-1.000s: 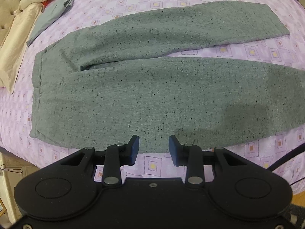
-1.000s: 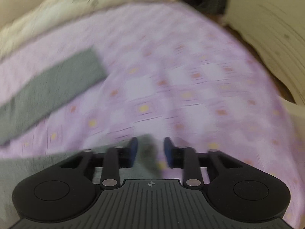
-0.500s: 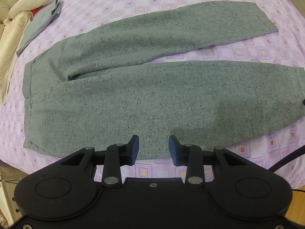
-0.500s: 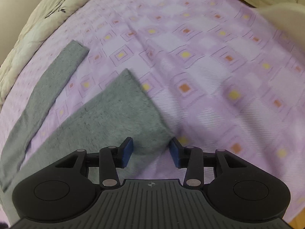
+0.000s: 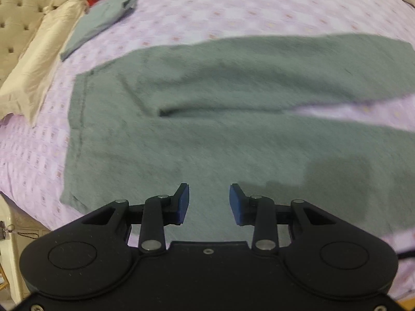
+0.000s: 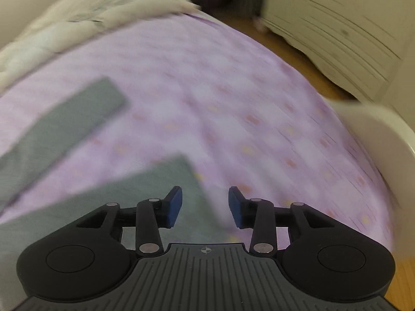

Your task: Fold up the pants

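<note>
Grey speckled pants (image 5: 207, 119) lie flat on the purple patterned bedspread (image 5: 233, 10), waistband at the left, both legs running to the right. My left gripper (image 5: 209, 203) hovers open over the near leg close to the hip, nothing between its blue pads. In the right wrist view the near leg's cuff (image 6: 166, 181) lies below the gripper and the far leg's cuff (image 6: 85, 108) sits further left. My right gripper (image 6: 205, 203) hangs above the near cuff's corner, its jaws opening, with no cloth pinched between them.
A beige pillow (image 5: 39, 62) and a folded grey-blue garment (image 5: 103, 18) lie at the head of the bed. A tufted headboard (image 5: 15, 13) stands behind them. A white quilt (image 6: 85, 18) is bunched at the far side, a white dresser (image 6: 337, 26) and wooden floor lie beyond.
The left gripper has slid left along the pants toward the waistband. The right gripper has risen and tilted away from the near cuff, its jaws a little wider.
</note>
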